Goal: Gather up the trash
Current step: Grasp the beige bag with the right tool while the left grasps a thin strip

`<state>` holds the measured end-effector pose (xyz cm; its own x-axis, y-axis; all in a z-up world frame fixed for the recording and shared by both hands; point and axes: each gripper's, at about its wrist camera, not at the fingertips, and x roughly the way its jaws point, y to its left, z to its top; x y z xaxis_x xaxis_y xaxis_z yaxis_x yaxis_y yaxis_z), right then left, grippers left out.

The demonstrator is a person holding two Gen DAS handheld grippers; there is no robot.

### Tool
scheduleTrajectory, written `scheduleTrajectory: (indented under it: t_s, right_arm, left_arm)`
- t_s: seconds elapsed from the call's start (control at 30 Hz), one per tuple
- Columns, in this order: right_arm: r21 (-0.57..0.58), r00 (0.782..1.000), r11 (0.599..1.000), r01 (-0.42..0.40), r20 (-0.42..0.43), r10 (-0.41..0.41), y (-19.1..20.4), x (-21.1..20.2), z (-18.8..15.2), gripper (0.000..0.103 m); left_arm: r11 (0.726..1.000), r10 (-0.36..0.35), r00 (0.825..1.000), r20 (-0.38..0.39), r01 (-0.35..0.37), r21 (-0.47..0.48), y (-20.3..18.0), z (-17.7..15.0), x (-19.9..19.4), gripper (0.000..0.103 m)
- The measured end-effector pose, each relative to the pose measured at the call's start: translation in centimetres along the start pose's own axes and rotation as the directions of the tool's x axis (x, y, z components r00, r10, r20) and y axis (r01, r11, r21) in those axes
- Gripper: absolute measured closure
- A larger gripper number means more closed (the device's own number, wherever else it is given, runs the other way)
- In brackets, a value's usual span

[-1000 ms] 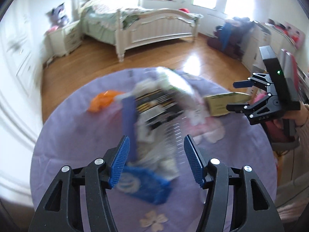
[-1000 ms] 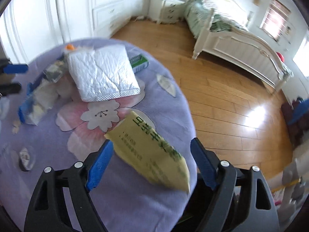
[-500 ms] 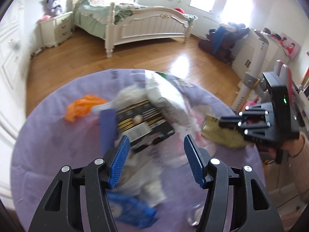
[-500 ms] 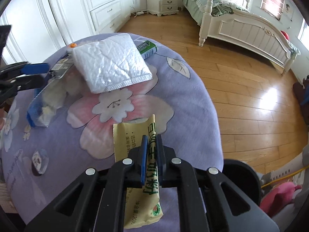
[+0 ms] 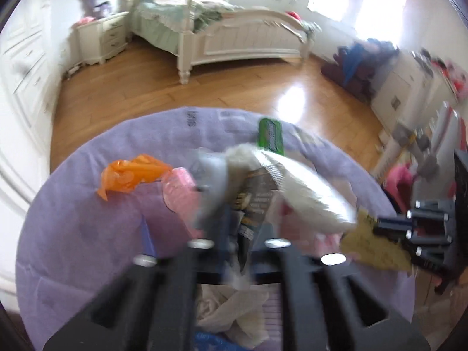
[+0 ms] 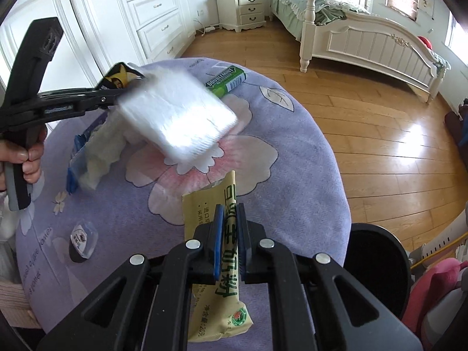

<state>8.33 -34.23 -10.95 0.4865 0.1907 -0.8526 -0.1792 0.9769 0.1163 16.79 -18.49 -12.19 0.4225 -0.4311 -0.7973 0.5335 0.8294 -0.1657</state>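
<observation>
Already the left claw pinches a dark wrapper by its edge, while the right claw clamps the yellow sachet; either could slip free.

green gum pack on the purple tablecloth: "DOUBLEMINT", readable in right wrist view, blurred in left wrist view. yellow sachet: large green Chinese characters down its length, last one reads "粉", small print near the bottom looks like "净含量:20g", round red-green seal at the lower corner, rest too small. tablecloth has dark print near its far edge and along its left edge, not legible. left gripper arm carries a small label, unreadable
</observation>
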Motion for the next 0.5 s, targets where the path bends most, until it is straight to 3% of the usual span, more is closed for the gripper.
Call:
scheduleTrajectory:
  t_s: [0.2, 0.4, 0.43, 0.5]
  right_arm:
    - [0.017, 1.0, 1.0, -0.017, 0.026, 0.016, 0.3, -0.4, -0.4, 0.095]
    - [0.005, 0.997, 1.0, -0.026, 0.068, 0.026, 1.1, -2.2, -0.3, 0.095]
    - [0.004, 0.997, 1.0, -0.028, 0.074, 0.027, 1.2, -2.5, -0.3, 0.1]
    - [0.004, 0.996, 1.0, -0.025, 0.085, 0.025, 1.3, -3.0, -0.4, 0.101]
  left_arm:
    - [0.999, 0.033, 0.999, 0.034, -0.034, 0.03, -0.7, -1.4, -2.5, 0.101]
    - [0.997, 0.023, 0.997, 0.08, -0.028, 0.072, -1.6, -2.4, -6.9, 0.101]
    - [0.997, 0.019, 0.996, 0.087, -0.026, 0.077, -1.8, -2.4, -7.6, 0.101]
    - [0.995, 0.009, 0.995, 0.103, -0.019, 0.094, -2.6, -2.2, -8.8, 0.101]
